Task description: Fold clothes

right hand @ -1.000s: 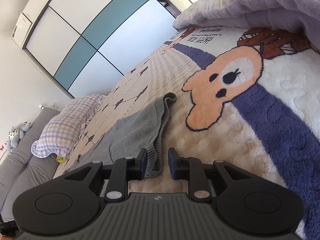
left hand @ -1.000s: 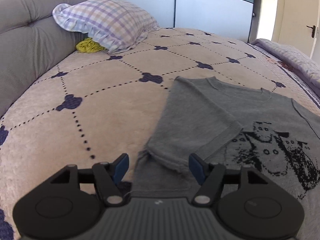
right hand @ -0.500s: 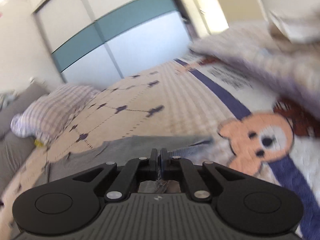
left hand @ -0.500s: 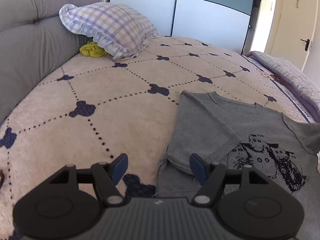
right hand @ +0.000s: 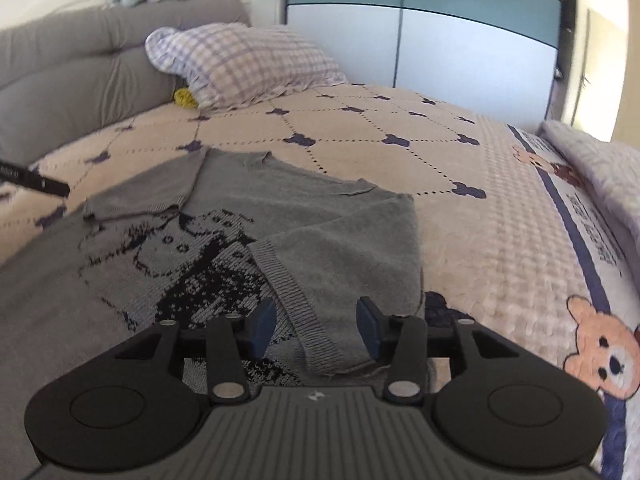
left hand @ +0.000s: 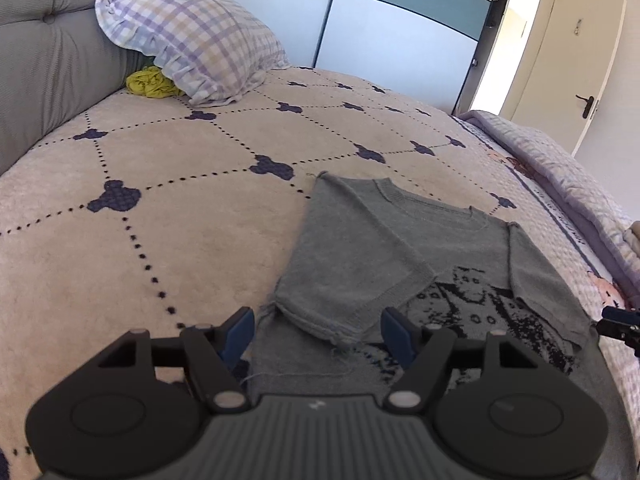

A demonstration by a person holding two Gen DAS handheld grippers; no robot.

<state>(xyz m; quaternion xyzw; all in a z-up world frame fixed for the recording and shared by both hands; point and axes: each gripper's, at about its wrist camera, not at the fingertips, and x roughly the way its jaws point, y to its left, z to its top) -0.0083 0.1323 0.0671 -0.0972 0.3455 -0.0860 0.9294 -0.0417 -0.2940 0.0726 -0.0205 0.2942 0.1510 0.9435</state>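
- The grey sweater point(left hand: 400, 240) lies flat, print side up, on the bed point(left hand: 180, 216), filling the lower middle of both views, so its panels can be turned over one another.
- Both short sleeves are already laid inward over the chest: the left sleeve point(left hand: 348, 276) and the right sleeve point(right hand: 340, 264) narrow the body into a strip.
- The left claw point(left hand: 318, 334) is spread wide and holds nothing, poised over its sleeve's cuff.
- The right claw point(right hand: 316, 326) is likewise spread and empty, straddling the ribbed cuff.
- The checked pillow point(left hand: 192, 40), upper left, sits well apart.
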